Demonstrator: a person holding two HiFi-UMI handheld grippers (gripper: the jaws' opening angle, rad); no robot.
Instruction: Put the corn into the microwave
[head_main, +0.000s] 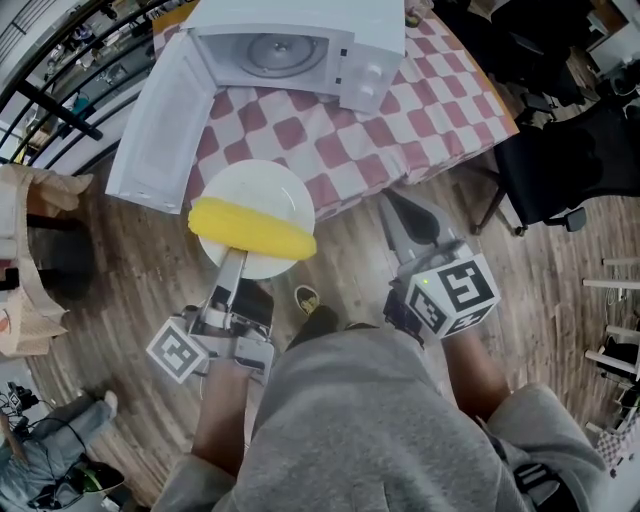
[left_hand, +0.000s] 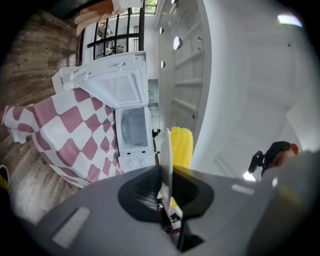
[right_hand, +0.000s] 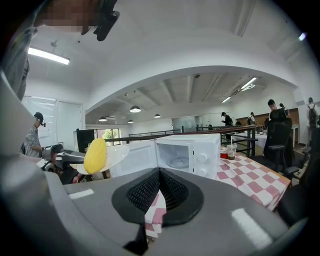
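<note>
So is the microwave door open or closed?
Open. The door of the microwave hangs wide to one side, and the round glass tray shows inside.

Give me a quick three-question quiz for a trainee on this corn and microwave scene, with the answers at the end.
1. Short answer: what does the left gripper clamp, and what does the right gripper hold?
2. True or false: the microwave door is shut.
3. Multiple choice: the corn lies A) inside the microwave, B) on the white plate, C) between the right gripper's jaws.

Key:
1. The rim of the plate; nothing, as its jaws are together and empty.
2. False. The door is swung wide open.
3. B
</note>
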